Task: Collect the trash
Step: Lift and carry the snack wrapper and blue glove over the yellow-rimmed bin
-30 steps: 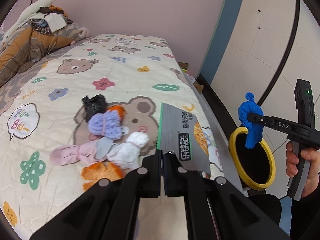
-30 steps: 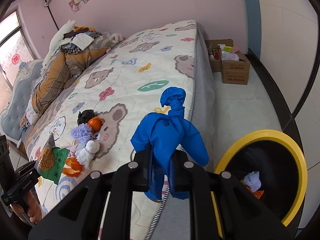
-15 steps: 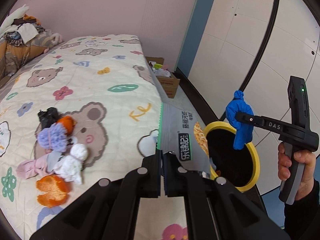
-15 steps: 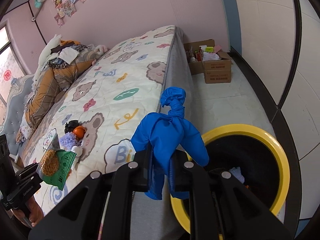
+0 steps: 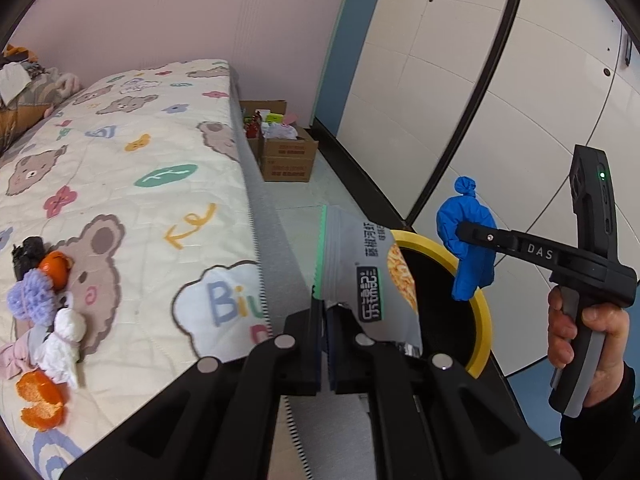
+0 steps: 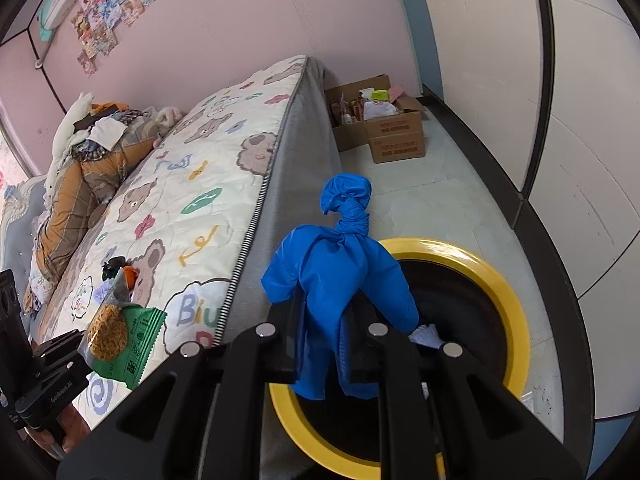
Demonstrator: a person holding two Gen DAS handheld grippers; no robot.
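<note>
My left gripper (image 5: 324,316) is shut on a silver-and-green snack bag (image 5: 368,276), held past the bed's edge beside the yellow-rimmed black bin (image 5: 482,320). My right gripper (image 6: 324,308) is shut on a knotted blue plastic bag (image 6: 340,256), which hangs over the near side of the bin's rim (image 6: 508,300). The left wrist view shows that blue bag (image 5: 466,240) above the bin. Some trash lies inside the bin. On the bed remain orange peel (image 5: 40,400), a white wad (image 5: 64,340), a purple wad (image 5: 30,298) and a black bag (image 5: 26,254).
The bed (image 5: 140,184) with its bear-print quilt fills the left. Open cardboard boxes (image 5: 286,156) stand on the floor by the far wall. White panelled doors (image 5: 500,100) run along the right. A heap of bedding (image 6: 80,160) lies at the bed's head.
Both grippers have swung right, from over the bed to the bin, each carrying its load. The blue bag now hangs over the bin's rim, and the snack bag is past the mattress edge.
</note>
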